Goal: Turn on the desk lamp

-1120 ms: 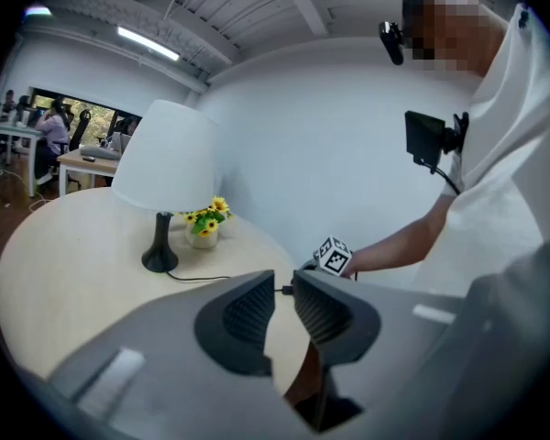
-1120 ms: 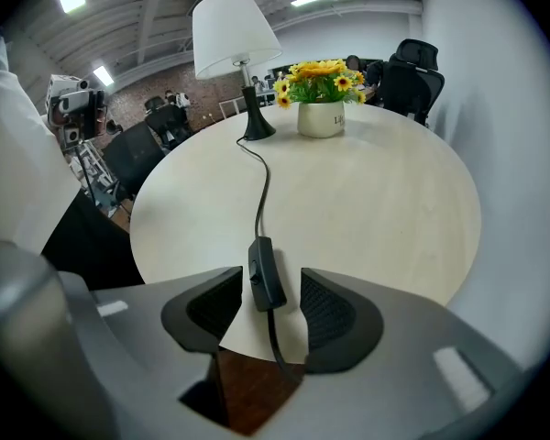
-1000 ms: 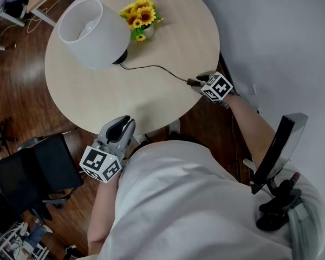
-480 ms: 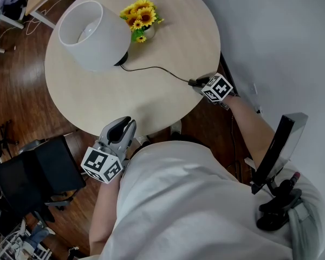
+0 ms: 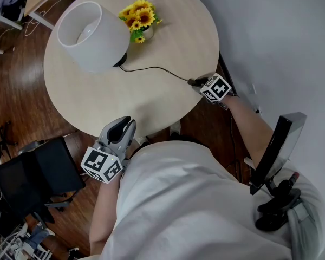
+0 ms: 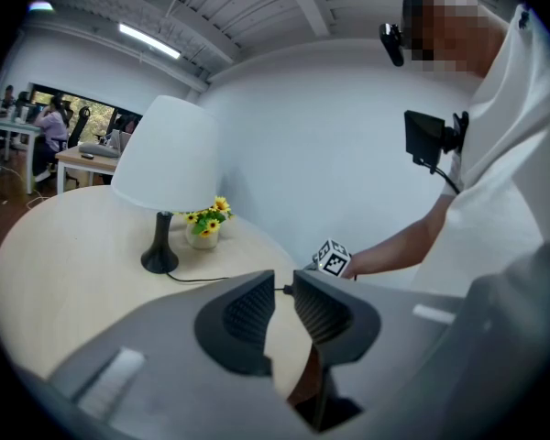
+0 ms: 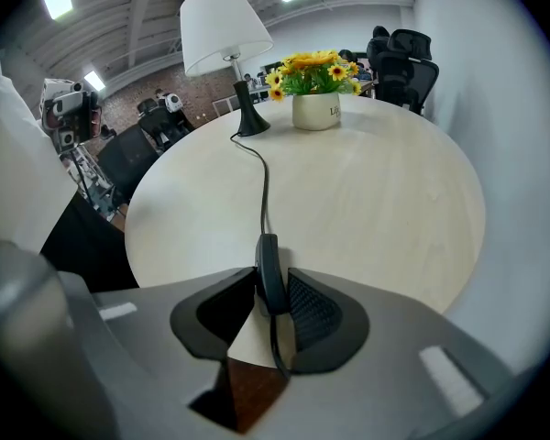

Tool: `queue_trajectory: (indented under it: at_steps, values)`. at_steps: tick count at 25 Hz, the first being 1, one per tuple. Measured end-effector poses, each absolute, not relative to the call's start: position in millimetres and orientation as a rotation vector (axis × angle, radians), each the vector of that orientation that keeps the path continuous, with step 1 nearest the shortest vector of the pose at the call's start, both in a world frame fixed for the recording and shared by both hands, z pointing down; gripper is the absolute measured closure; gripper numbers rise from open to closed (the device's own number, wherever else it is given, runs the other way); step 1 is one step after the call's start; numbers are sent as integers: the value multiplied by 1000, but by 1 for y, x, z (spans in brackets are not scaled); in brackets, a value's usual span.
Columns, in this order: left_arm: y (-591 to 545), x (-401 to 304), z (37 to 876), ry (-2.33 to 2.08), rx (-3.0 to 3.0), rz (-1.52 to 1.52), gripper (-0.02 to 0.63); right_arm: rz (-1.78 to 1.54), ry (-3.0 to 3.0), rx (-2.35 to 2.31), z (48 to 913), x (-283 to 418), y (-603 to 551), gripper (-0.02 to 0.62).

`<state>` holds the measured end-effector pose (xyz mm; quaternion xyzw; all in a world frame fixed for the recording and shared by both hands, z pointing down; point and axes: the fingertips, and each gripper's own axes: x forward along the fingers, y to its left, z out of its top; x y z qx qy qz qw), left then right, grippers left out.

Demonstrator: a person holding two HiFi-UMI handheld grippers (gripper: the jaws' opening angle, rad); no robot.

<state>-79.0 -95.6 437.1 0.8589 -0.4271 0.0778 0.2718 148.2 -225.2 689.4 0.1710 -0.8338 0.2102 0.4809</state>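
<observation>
The desk lamp [image 5: 92, 34] with its white shade stands at the far left of the round table [image 5: 124, 99]; the shade looks unlit. Its black cord [image 5: 151, 67] runs right to an inline switch [image 7: 271, 273] at the table's right edge. My right gripper [image 5: 197, 83] is at that edge, and in the right gripper view [image 7: 273, 293] its jaws are closing with the switch between them and both pads against it. My left gripper [image 5: 125, 124] hovers off the near table edge; in its own view [image 6: 284, 293] the jaws stand narrowly open with nothing between them.
A vase of yellow flowers [image 5: 141, 16] stands beside the lamp at the back of the table. A black office chair [image 5: 35, 172] sits on the wood floor at the lower left. A grey wall runs along the right, with a black stand [image 5: 276, 150] near it.
The scene has hardly moved. My right gripper stays at the cord switch on the table's right edge, and the left gripper holds its place.
</observation>
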Motion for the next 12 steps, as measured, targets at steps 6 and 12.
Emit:
queue_trajectory:
  at_steps: [6,12]
  values:
    - [-95,-79,438,-1151,2309,205,541,503,-2028,414,690,149,-226,491]
    - [-95,-79,439,-1146,2316,199,541,468,-2014,406,690,149,-226,508]
